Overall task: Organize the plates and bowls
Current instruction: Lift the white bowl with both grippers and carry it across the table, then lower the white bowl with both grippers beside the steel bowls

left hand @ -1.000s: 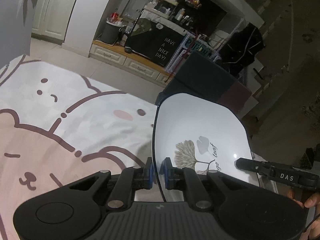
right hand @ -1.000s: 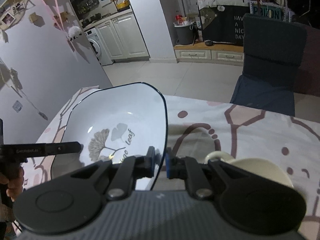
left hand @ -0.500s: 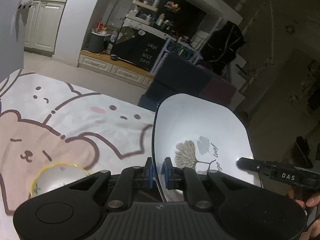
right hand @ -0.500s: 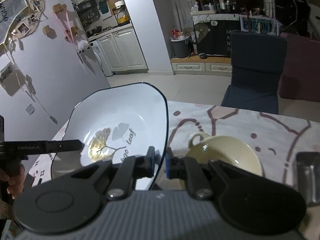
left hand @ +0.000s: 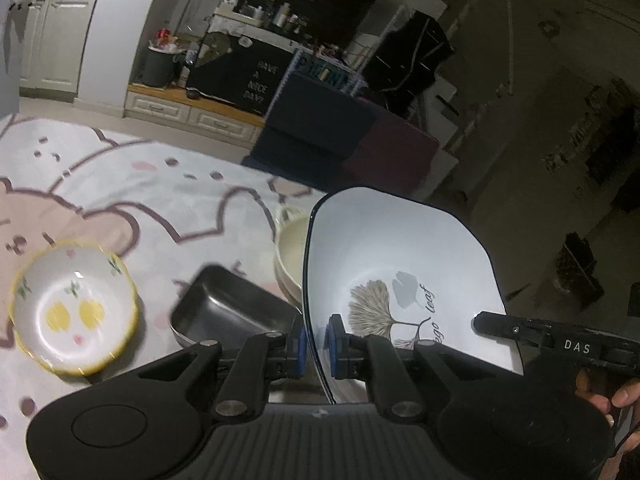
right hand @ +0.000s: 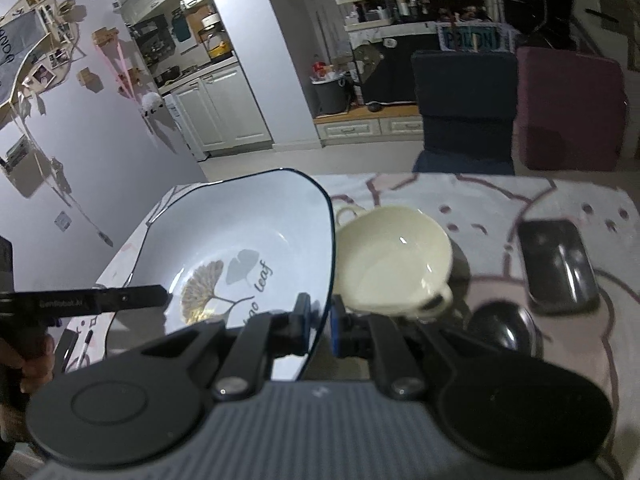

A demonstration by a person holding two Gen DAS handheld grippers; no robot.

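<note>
Both grippers clamp the white square plate (left hand: 400,264) by opposite rims and hold it above the table. Left gripper (left hand: 317,342): blue pads pinch the plate's dark-lined left edge. Right gripper (right hand: 321,326): pads pinch the right edge; plate (right hand: 240,248) tilts up toward the far side.

Below and right of the plate, on the bear-print tablecloth (right hand: 500,208): cream two-handled bowl (right hand: 394,258), its rim just beside the plate's right edge in the right wrist view. Near it a dark round bowl (right hand: 504,330) and a dark rectangular tray (right hand: 558,266), apart from each other.

Left wrist view: metal rectangular dish (left hand: 232,306) just left of the plate edge; yellow-rimmed floral bowl (left hand: 74,308) further left, well apart. Open cloth lies beyond both, up to the far table edge.

Chairs (right hand: 464,108) stand past that edge.
</note>
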